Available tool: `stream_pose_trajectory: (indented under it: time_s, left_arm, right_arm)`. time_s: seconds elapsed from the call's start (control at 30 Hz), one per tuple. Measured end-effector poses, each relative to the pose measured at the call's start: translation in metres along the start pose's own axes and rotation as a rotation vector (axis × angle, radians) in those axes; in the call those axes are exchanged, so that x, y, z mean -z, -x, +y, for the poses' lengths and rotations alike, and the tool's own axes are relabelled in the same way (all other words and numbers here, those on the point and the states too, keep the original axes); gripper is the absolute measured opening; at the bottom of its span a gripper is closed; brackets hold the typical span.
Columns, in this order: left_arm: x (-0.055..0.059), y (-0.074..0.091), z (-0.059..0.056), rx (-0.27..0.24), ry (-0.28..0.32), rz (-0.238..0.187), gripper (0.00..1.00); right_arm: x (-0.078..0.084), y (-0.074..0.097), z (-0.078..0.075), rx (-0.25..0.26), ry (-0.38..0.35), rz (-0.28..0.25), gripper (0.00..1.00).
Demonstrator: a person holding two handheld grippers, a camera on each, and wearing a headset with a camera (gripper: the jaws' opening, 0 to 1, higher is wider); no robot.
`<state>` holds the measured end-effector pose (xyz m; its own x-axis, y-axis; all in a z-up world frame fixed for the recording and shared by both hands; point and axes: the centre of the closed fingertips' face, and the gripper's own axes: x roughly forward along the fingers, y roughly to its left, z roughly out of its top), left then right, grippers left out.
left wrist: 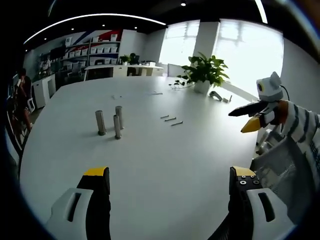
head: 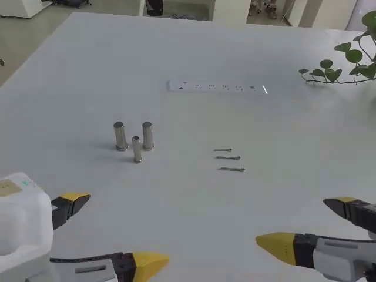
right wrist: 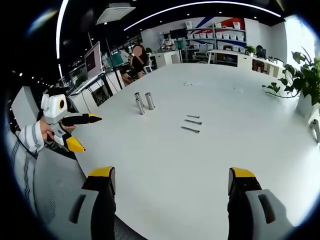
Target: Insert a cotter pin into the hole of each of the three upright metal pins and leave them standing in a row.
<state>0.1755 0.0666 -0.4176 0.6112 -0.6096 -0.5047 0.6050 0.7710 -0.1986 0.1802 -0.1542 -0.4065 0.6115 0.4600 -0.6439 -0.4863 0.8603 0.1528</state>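
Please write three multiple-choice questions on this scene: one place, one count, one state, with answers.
1. Where do the cotter pins lie in the head view? A. On the table, right of the metal pins. B. In the metal pins' holes. C. On a shelf.
2. How many metal pins stand upright? A. Two. B. Three. C. Five.
3. How are the left gripper and right gripper? A. Both shut. B. One shut. C. Both open, empty.
Answers: 1A, they lie flat there; 2B, three stand together; 3C, jaws apart, nothing between.
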Motion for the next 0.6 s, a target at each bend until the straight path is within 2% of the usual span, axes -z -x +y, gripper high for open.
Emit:
stream_pose_trajectory:
  time_s: [0.3,0.6]
  left_arm:
    - [-0.014,0.003,0.018,-0.008,-0.031,-0.007,0.99]
    - [-0.028,-0.003,0.037,-0.022,-0.071,0.002,0.99]
  right_arm:
    - [-0.005,0.001,-0.002,0.021,0.009,0.002,0.92]
    - [-0.003,0.001,-0.003,0.029,0.004,0.012,0.92]
